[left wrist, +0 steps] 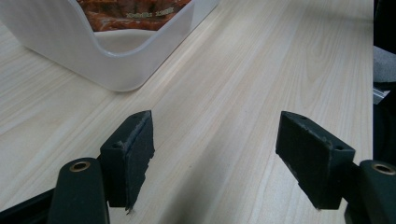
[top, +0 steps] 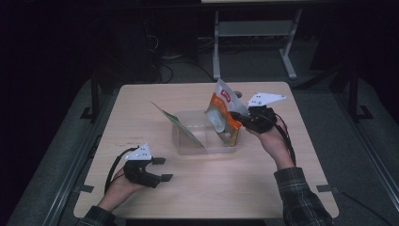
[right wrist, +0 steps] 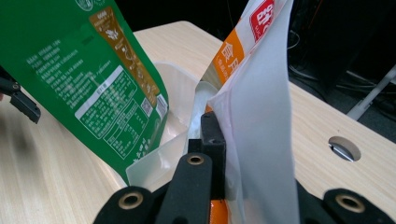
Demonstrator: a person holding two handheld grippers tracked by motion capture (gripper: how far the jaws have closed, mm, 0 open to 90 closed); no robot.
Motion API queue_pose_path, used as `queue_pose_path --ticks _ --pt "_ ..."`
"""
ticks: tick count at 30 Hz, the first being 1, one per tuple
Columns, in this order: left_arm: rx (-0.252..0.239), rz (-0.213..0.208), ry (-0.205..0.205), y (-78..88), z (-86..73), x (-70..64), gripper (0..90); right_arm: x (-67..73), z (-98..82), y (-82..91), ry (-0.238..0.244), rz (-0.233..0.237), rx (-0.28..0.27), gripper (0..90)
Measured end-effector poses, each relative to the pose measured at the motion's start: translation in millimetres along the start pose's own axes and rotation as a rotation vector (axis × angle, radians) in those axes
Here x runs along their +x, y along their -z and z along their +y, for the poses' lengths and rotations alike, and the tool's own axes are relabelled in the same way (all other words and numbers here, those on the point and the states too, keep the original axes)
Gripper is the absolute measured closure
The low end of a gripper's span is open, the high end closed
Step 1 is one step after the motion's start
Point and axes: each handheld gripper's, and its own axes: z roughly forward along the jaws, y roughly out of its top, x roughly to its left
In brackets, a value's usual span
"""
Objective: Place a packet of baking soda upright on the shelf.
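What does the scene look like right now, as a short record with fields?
work: orange pouch going into clear bin
right gripper: shut on orange pouch, holding it at the bin's right end, pouch tilted
left gripper: open, nothing between the jaws, near the table's front left, apart from the bin
green pouch: leaning in the bin's left part
table: light wood, with a round hole near one edge
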Motion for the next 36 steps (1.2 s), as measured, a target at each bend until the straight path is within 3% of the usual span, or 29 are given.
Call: queue_pose_path --ticks 22,26,36 --pt "0.023 -0.009 -0.002 -4.1 -1.0 -1.5 27.1 3.0 -11.3 -26.1 -0.006 0.029 0.087 88.8" --pt "0.028 -0.013 -0.006 -5.5 -1.1 -2.4 27.0 3.8 -11.2 -27.0 -0.007 0.033 0.072 87.6" --pt "0.035 -0.01 -0.009 -6.7 -1.5 -2.7 27.0 4.7 -11.5 -25.6 -0.027 0.048 0.046 70.2"
